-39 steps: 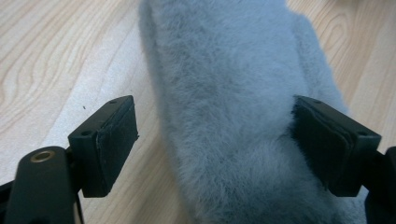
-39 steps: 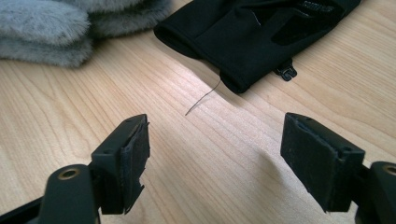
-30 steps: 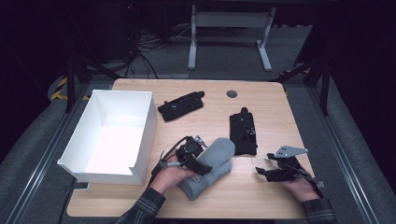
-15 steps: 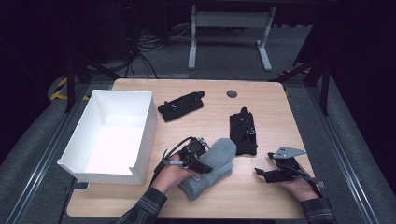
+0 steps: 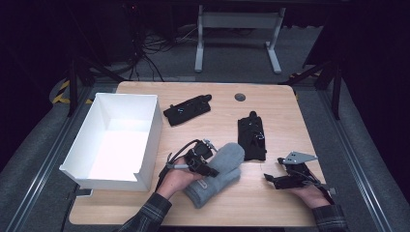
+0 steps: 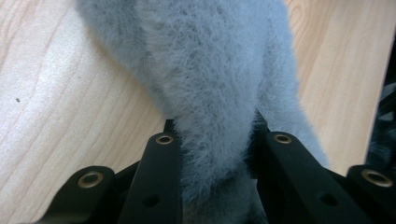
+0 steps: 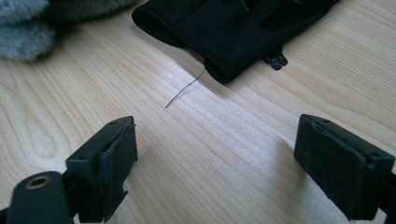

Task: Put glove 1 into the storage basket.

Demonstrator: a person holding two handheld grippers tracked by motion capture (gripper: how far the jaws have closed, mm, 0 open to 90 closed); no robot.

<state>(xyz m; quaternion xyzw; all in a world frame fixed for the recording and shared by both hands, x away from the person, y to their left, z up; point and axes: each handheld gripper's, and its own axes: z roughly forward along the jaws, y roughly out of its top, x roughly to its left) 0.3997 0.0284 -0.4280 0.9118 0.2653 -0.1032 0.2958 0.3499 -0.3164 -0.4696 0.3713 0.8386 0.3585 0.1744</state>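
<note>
Now, left hand-held gripper [image 6: 212,154]: clamped on grey mitten [image 5: 217,171].
Right hand-held gripper [image 7: 215,163]: jaws apart, over bare desk [image 5: 270,203].
Advice: lift slowly, toward white box [image 5: 92,171].

Open tool [image 7: 212,163] near black glove [image 7: 233,28]

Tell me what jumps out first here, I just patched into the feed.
The grey mitten at the table's near middle, pinched in the left gripper. Next, the white box at the left edge. The right gripper sits open over bare wood, just short of a black glove.
</note>
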